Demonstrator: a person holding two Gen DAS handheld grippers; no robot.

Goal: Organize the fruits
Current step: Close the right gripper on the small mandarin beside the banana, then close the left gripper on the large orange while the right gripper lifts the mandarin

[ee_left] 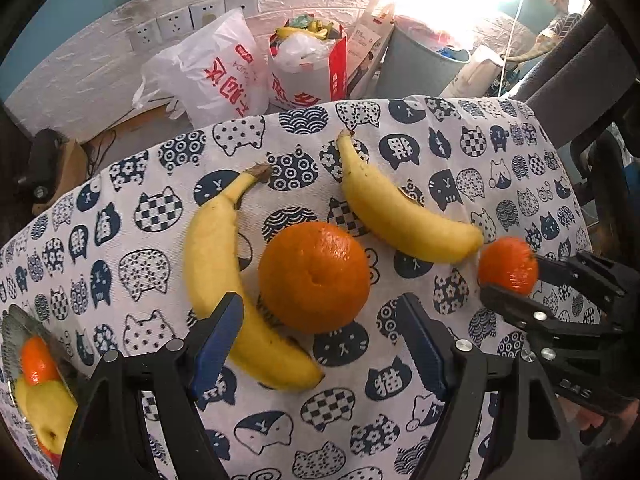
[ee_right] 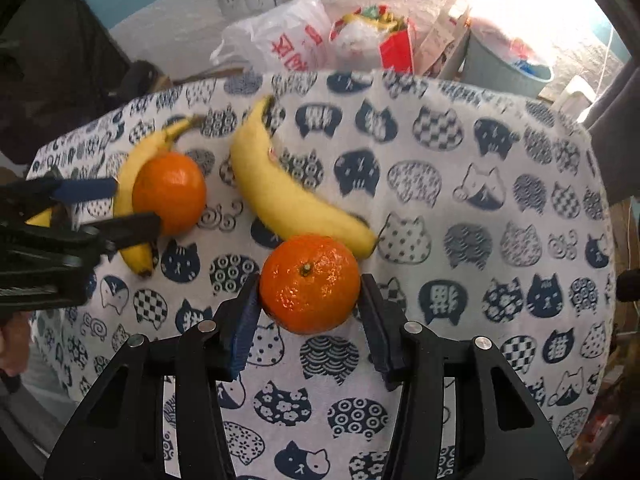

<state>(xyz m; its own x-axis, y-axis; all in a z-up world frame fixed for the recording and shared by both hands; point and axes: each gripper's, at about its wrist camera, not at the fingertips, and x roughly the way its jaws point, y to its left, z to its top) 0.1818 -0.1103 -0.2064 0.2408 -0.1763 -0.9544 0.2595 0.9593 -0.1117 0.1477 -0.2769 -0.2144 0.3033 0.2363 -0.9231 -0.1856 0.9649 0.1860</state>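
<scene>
The small orange [ee_right: 309,283] is pinched between the right gripper [ee_right: 310,312] jaws on the cat-print worktop [ee_right: 480,240], apparently for lifting, though pad contact is partly hidden. The left gripper [ee_left: 320,344] jaws are held spread around the large orange [ee_left: 314,276] and near banana [ee_left: 224,272], touching neither.

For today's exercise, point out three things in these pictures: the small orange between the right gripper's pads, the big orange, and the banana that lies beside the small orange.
small orange [ee_right: 309,282], right wrist view, on its peel below the stem.
big orange [ee_left: 314,276], left wrist view, middle of its peel.
banana [ee_right: 288,196], right wrist view, mid-length of its body.
</scene>
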